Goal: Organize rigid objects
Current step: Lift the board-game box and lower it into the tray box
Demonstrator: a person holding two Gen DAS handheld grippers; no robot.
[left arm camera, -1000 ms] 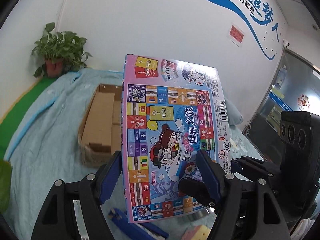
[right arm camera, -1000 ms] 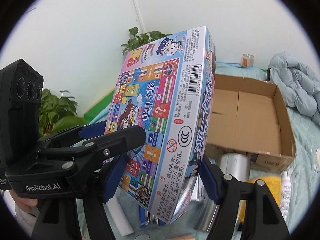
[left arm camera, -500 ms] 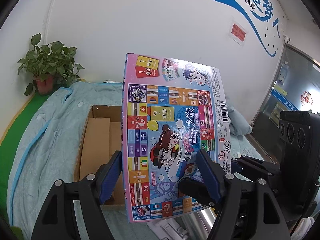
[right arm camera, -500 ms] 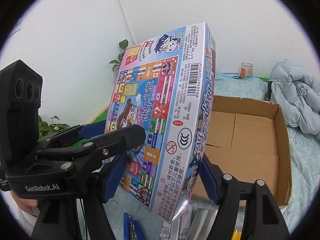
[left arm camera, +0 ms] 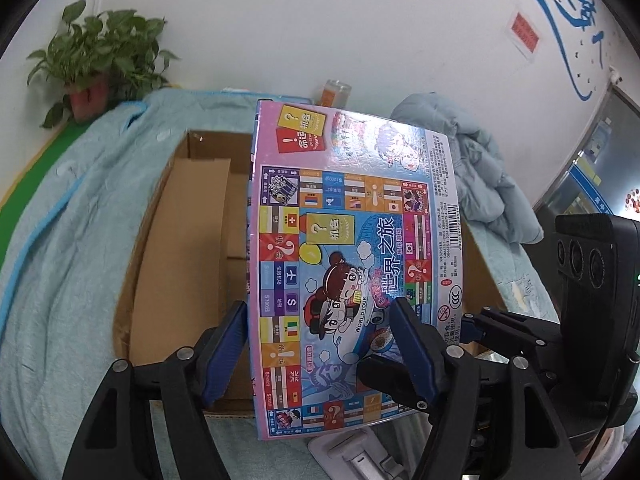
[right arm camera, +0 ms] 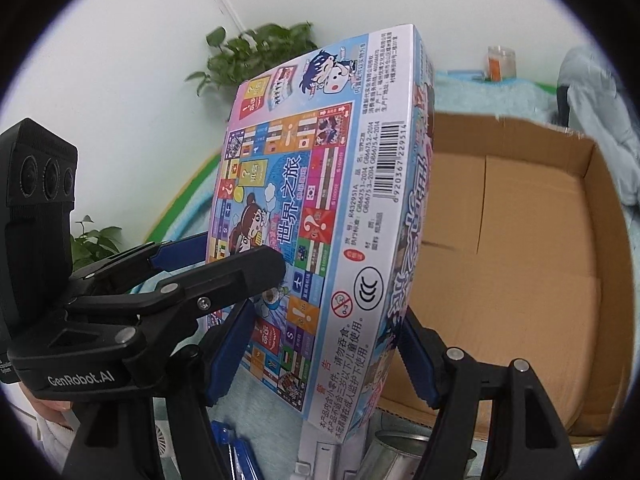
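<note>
A colourful board game box point(left arm camera: 352, 264) is held upright in the air by both grippers. My left gripper point(left arm camera: 320, 344) is shut on its lower edge. My right gripper point(right arm camera: 324, 344) is shut on the same box point(right arm camera: 320, 216) from the other side; it shows in the left wrist view at the right point(left arm camera: 500, 336). An open, empty cardboard box point(left arm camera: 180, 248) lies on the light blue bedding just behind the game box; it also shows in the right wrist view point(right arm camera: 520, 240).
A potted plant point(left arm camera: 96, 60) stands at the back left by the white wall. A small jar point(left arm camera: 334, 92) and a bundled light blue jacket point(left arm camera: 480, 176) lie behind the cardboard box. A white object point(left arm camera: 360, 452), a blue item point(right arm camera: 236, 448) and a metal can point(right arm camera: 400, 452) lie below.
Both grippers have carried the game box toward the cardboard box and lower; the cardboard box now looms larger directly behind and under it. Both grips are unchanged.
</note>
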